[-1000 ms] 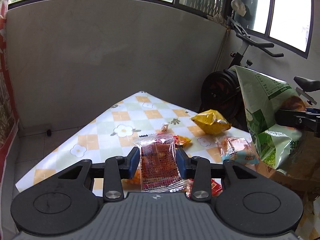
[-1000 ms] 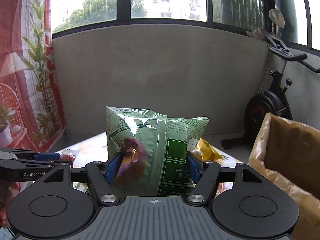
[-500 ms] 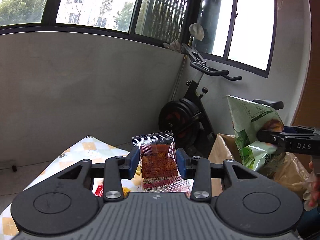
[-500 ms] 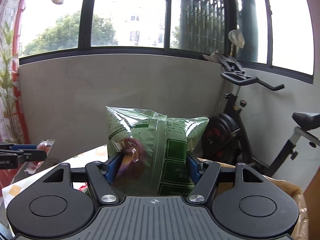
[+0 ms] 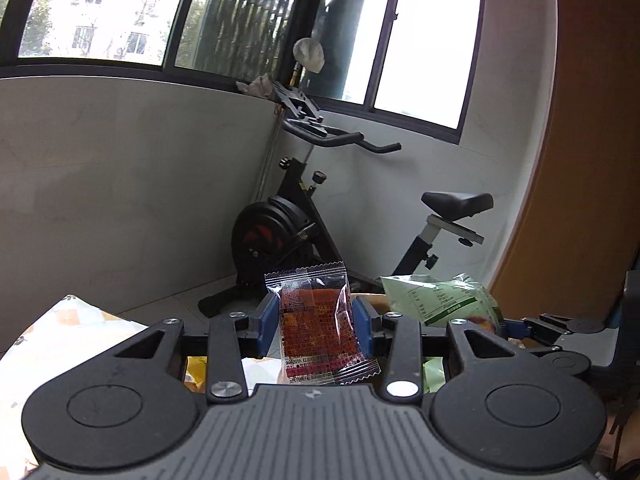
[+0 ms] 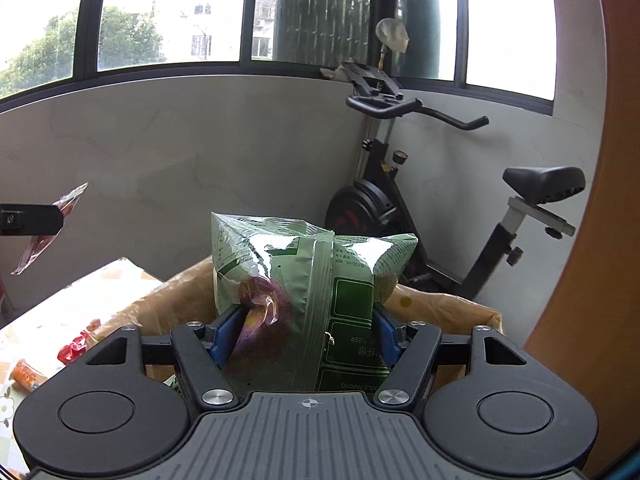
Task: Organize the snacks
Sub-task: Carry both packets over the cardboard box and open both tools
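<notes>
My left gripper point(image 5: 316, 322) is shut on a small clear packet of red snack point(image 5: 320, 332) and holds it up in the air. My right gripper point(image 6: 302, 330) is shut on a large green snack bag point(image 6: 316, 280) and holds it over the open brown paper bag point(image 6: 460, 312). The green bag also shows at the right of the left wrist view point(image 5: 440, 300), lower than the red packet. The red packet hangs at the left edge of the right wrist view point(image 6: 48, 228).
The table with a flowered cloth point(image 6: 52, 316) lies to the left with small red and orange snacks point(image 6: 72, 350) on it. A yellow packet point(image 5: 196, 372) shows under my left gripper. An exercise bike point(image 6: 400, 208) stands behind the paper bag. An orange door point(image 6: 600, 280) is at the right.
Both grippers have swung right, away from the table toward the paper bag and the bike. The green bag has come down over the paper bag's opening. Both grips are unchanged.
</notes>
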### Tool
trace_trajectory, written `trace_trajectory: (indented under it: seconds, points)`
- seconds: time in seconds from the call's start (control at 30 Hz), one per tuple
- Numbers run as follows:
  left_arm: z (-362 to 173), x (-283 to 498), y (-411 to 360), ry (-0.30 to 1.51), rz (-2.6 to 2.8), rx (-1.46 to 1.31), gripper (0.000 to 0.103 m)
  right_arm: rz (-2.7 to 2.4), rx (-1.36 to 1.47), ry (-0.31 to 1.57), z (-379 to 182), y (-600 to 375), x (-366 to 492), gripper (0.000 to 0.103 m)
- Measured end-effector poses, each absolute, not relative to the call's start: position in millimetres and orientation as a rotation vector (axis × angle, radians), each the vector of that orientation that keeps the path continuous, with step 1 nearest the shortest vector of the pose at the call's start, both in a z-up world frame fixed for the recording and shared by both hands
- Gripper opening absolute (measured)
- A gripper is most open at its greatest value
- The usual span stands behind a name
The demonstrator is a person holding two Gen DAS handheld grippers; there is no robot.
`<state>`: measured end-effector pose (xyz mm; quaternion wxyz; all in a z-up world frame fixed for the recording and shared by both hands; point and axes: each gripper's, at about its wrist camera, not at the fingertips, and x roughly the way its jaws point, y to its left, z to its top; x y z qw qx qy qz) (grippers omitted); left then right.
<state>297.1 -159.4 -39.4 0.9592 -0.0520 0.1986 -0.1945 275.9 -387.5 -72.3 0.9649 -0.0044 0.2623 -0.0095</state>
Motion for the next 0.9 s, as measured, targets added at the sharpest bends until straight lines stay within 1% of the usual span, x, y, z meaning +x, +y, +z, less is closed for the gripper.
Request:
trace_trajectory:
  seconds: [0.3, 0.77, 0.83, 0.87, 0.9]
  points:
    - [-55, 318, -218, 0.428, -0.460, -0.014, 0.043, -0.078, 0.012, 0.564, -97, -415, 263, 0.064]
    - [-87, 344, -258, 0.539, -0.510, 0.093, 0.045, -0.104, 0.008, 0.617, -117, -423, 265, 0.065]
    - [-91, 350, -261, 0.552, -0.510, 0.107, 0.051, -0.108, 0.006, 0.626, -118, -422, 265, 0.065]
    - [-93, 351, -262, 0.558, -0.514, 0.106, 0.053, -0.111, 0.006, 0.631, -119, -421, 266, 0.065]
    - [-95, 353, -260, 0.568, -0.521, 0.100, 0.057, -0.115, 0.005, 0.633, -119, -422, 266, 0.066]
